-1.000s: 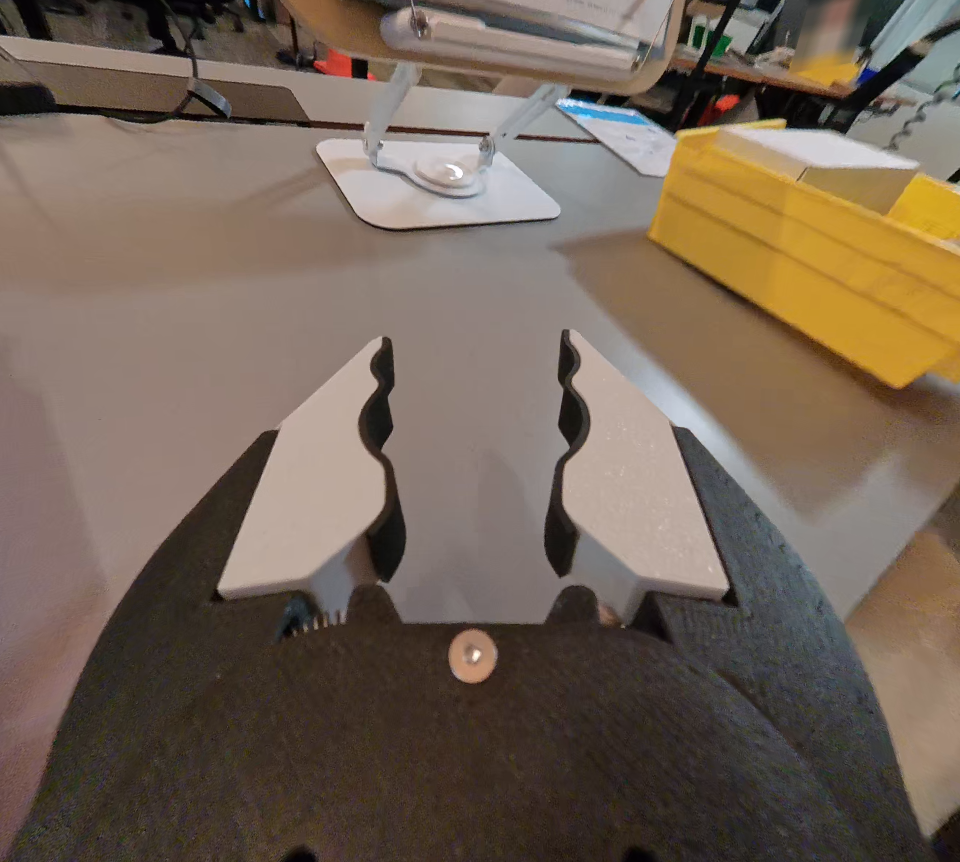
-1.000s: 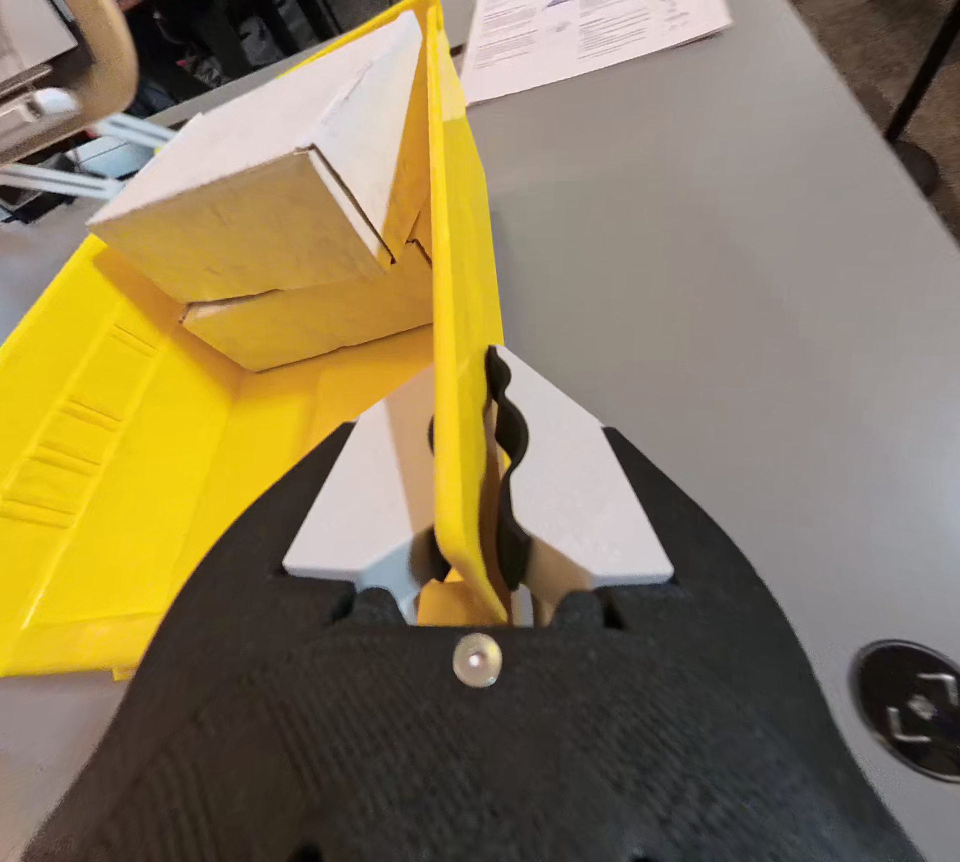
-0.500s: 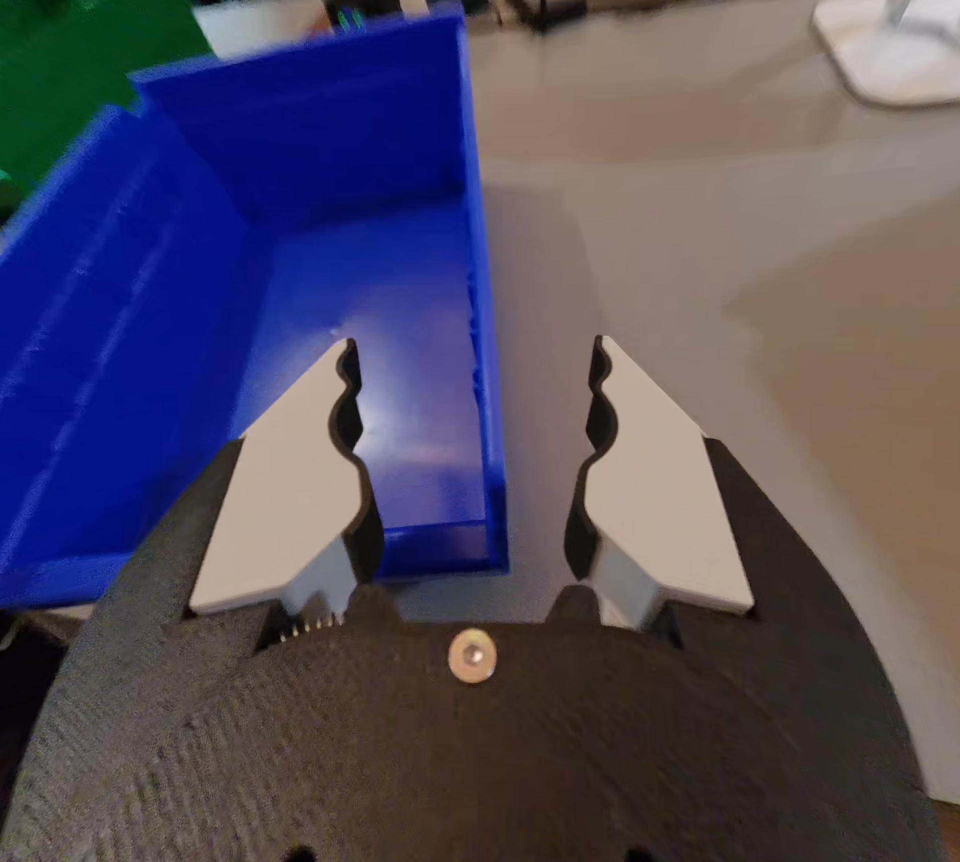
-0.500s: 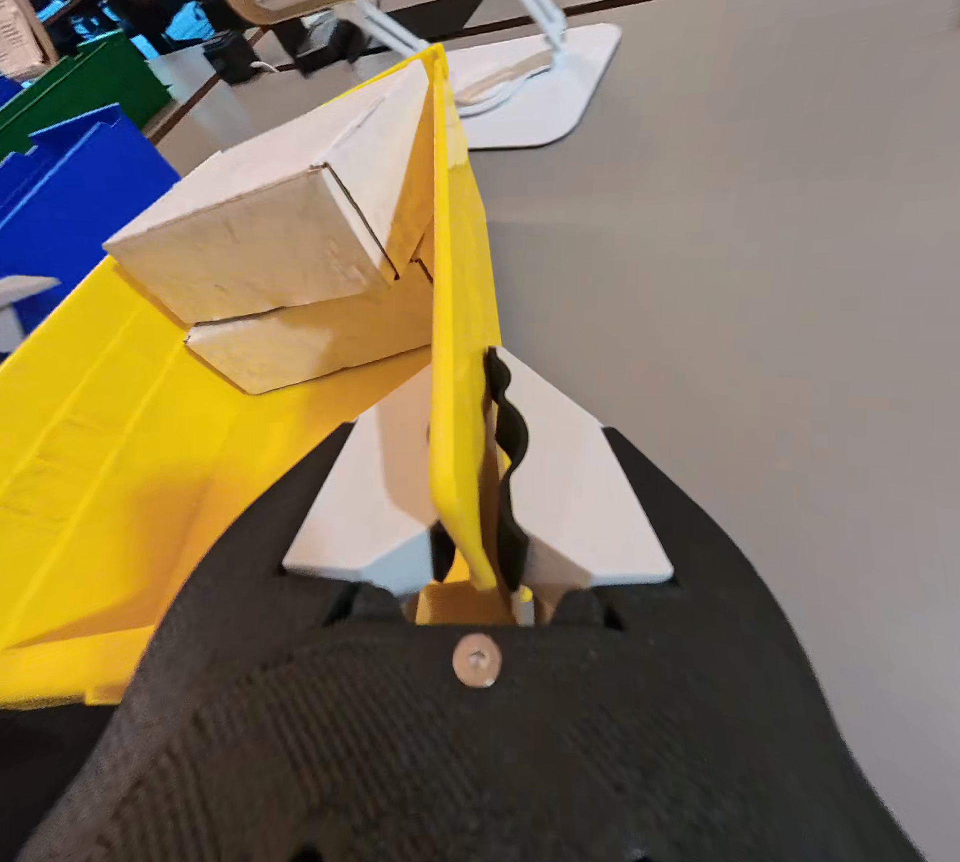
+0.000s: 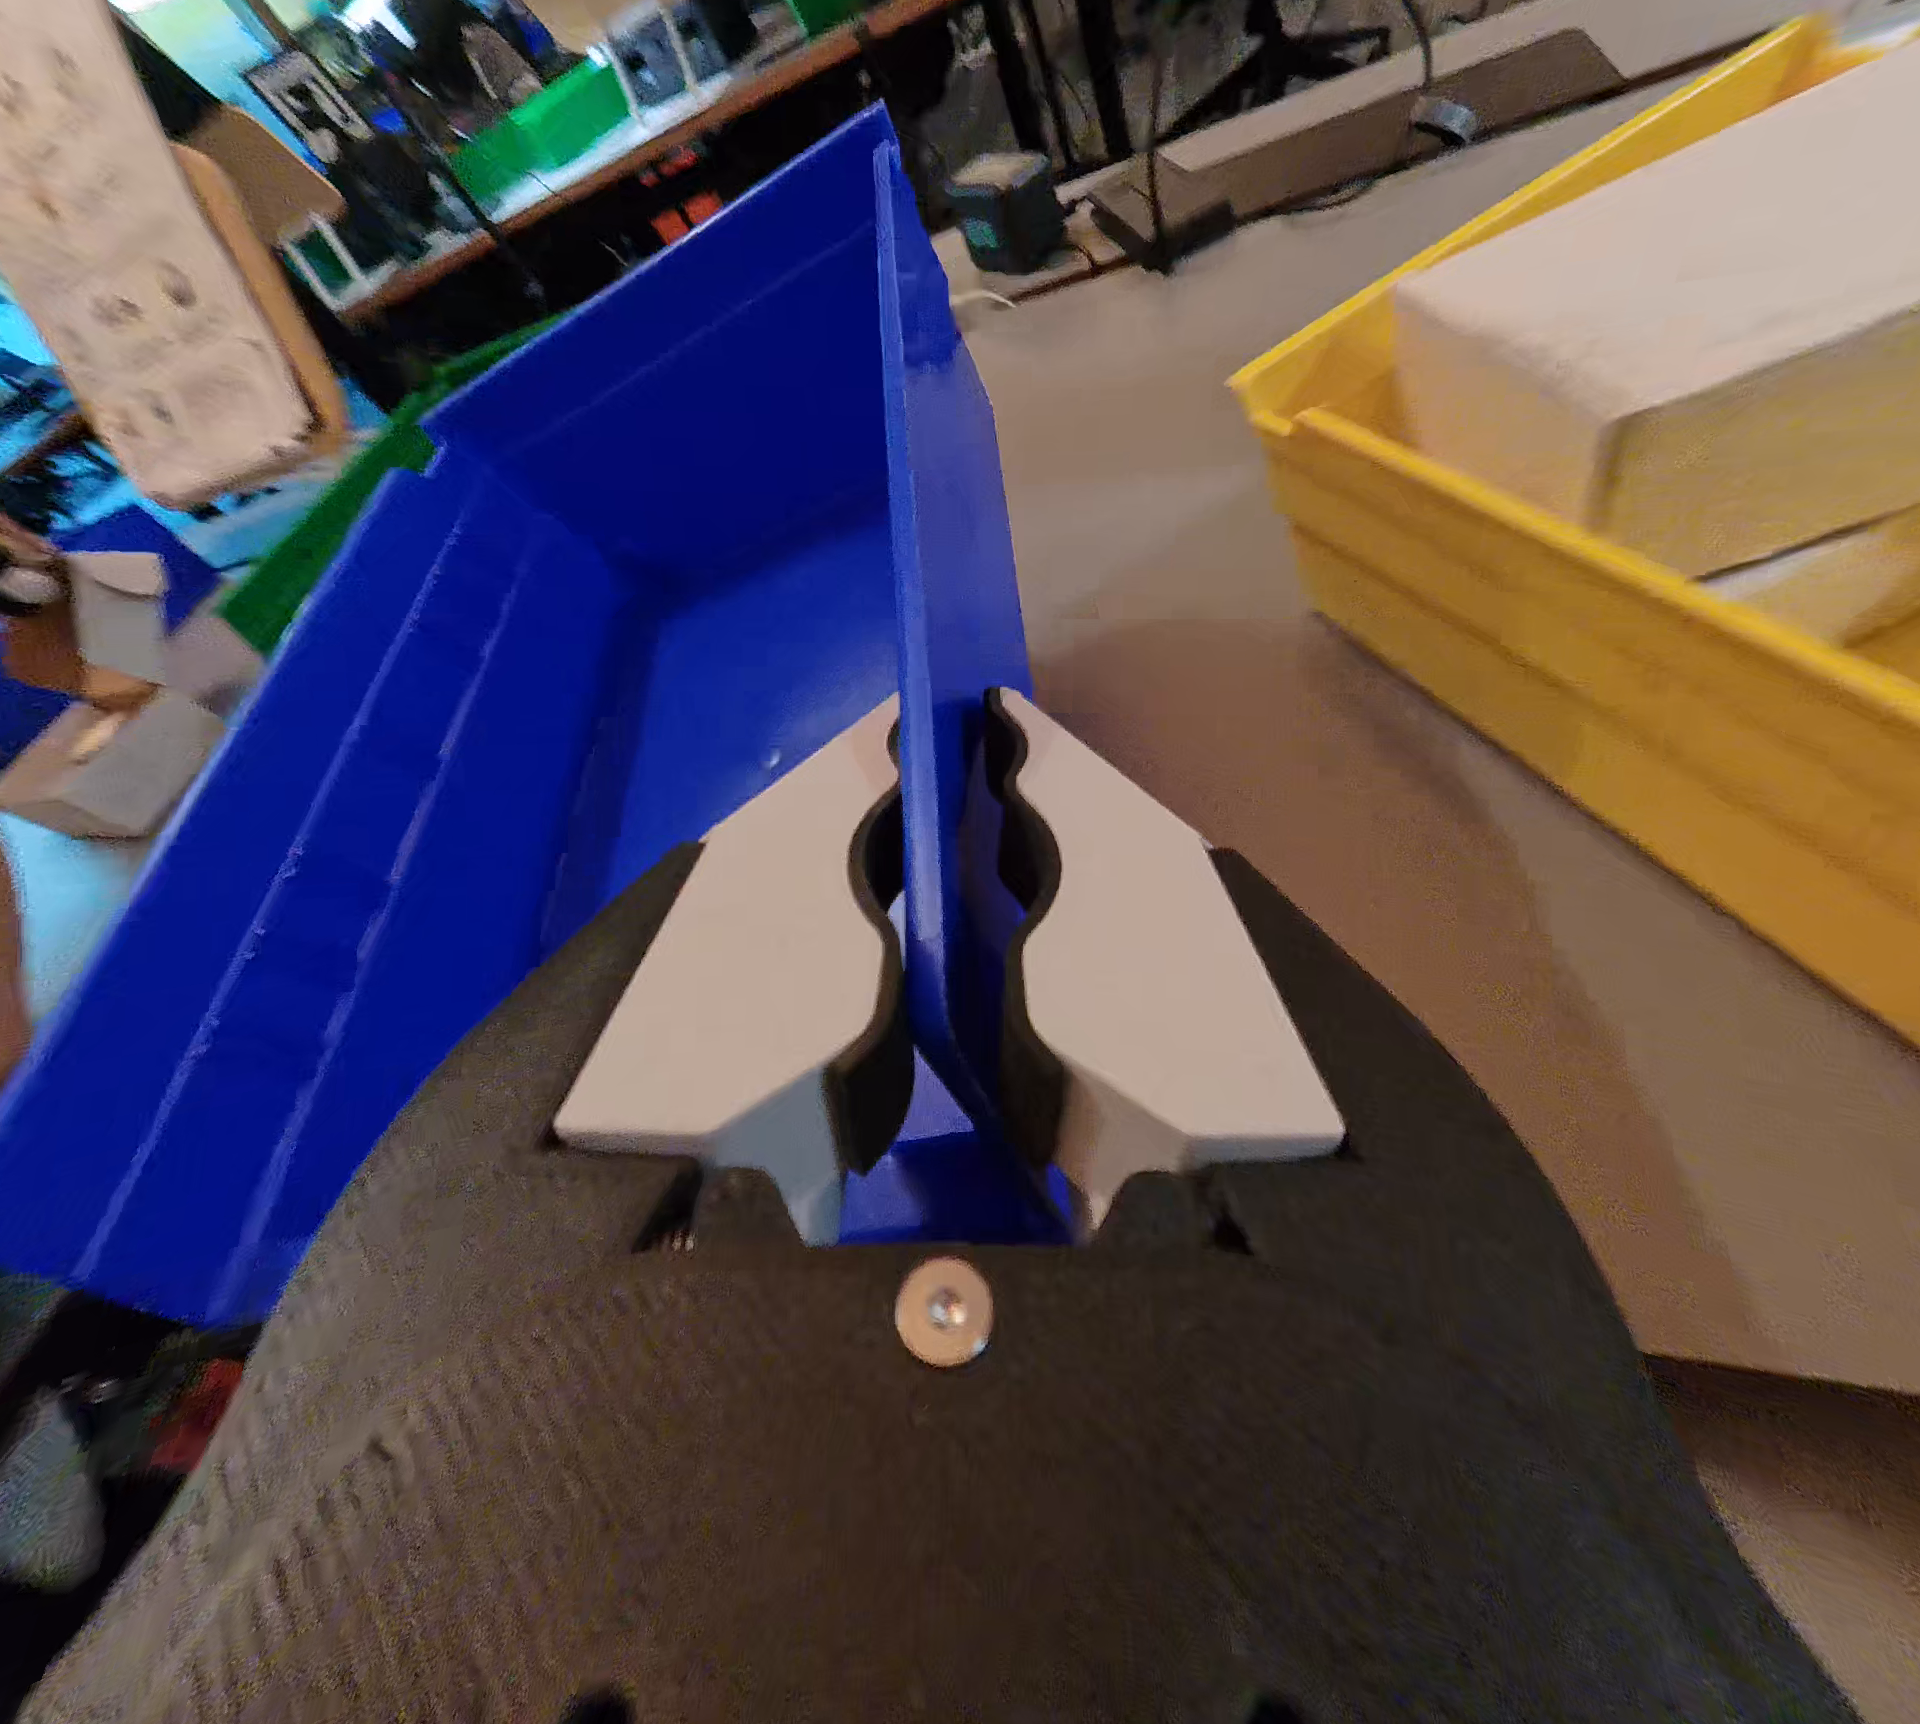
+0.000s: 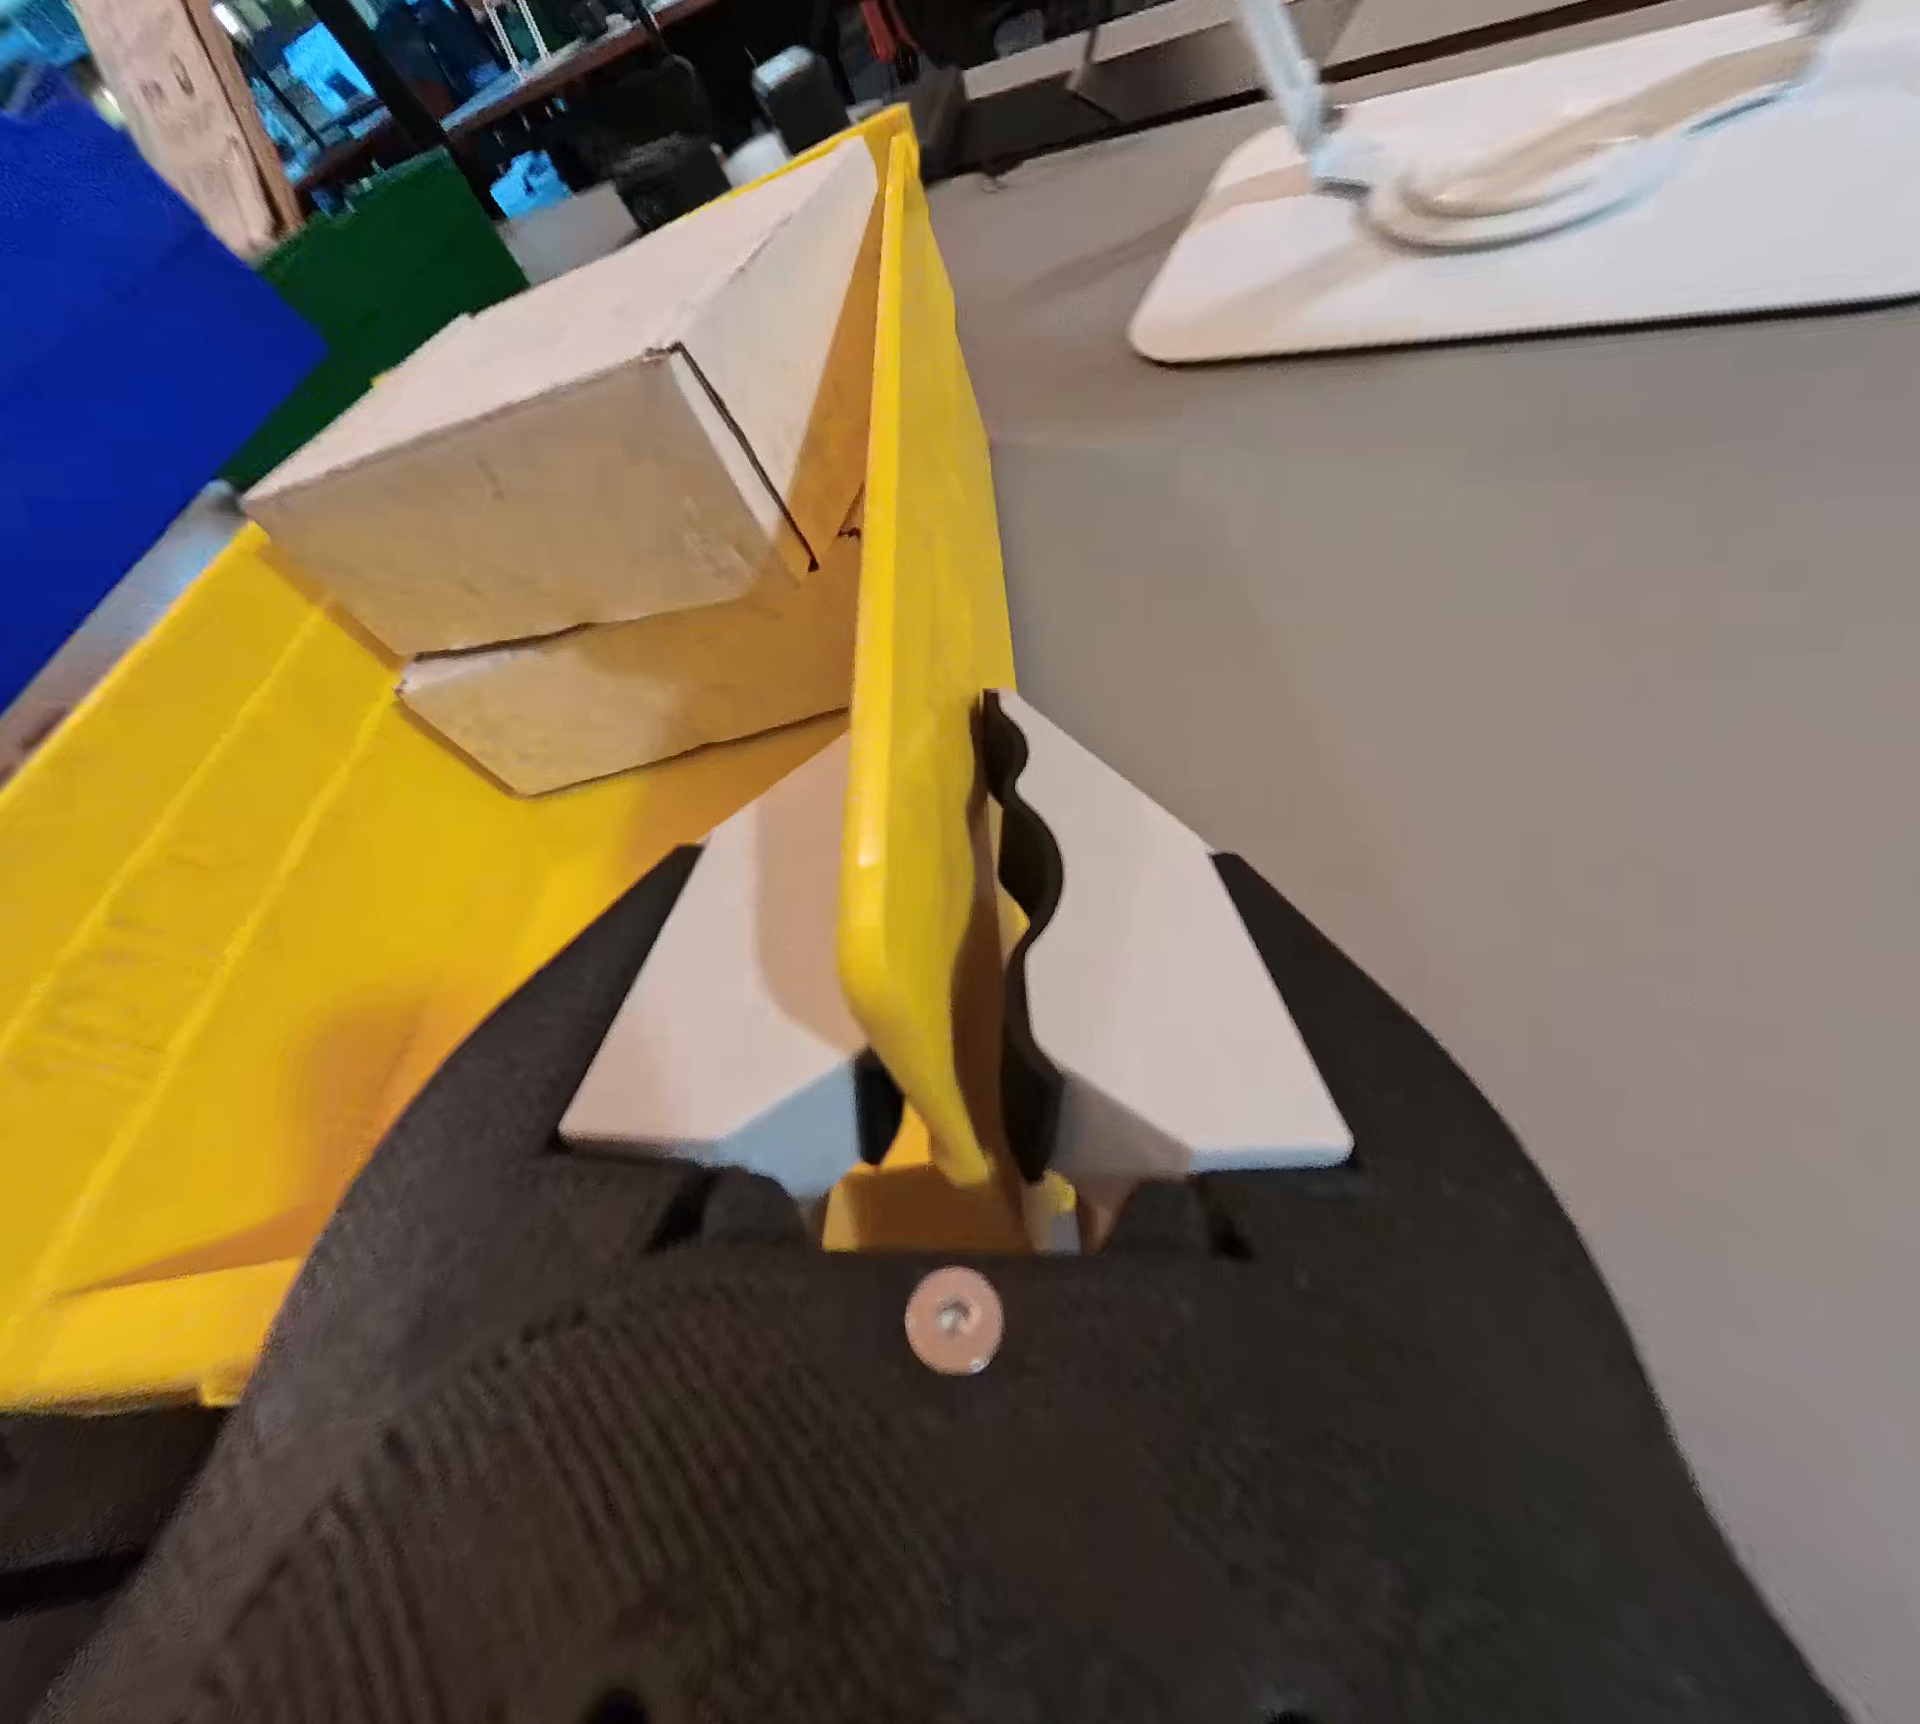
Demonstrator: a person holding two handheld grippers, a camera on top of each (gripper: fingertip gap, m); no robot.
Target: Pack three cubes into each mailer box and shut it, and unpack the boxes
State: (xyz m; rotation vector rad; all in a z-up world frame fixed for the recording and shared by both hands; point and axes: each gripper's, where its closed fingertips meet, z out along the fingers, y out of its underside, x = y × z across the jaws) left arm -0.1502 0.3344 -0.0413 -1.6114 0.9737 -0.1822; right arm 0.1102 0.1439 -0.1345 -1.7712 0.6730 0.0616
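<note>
Left gripper (image 5: 940, 853) clamped on the right-hand side wall of a blue bin (image 5: 665, 469), one finger inside the bin and one outside, with the wall running forward between them. The bin's interior is bare where it shows. Right gripper (image 6: 925, 853) clamped in the same way on the right-hand side wall of a yellow bin (image 6: 239, 843). Two white mailer boxes (image 6: 582, 479) lie stacked at the far end of the yellow bin, against the gripped wall; both are shut, the upper one tilted and resting askew on the lower. Both bins sit on a grey surface (image 6: 1455, 739), the yellow one to the right of the blue one and apart from it, with bare surface between. A white stand base (image 6: 1558, 261) rests on the surface beyond the yellow bin. No cubes show in either view.
</note>
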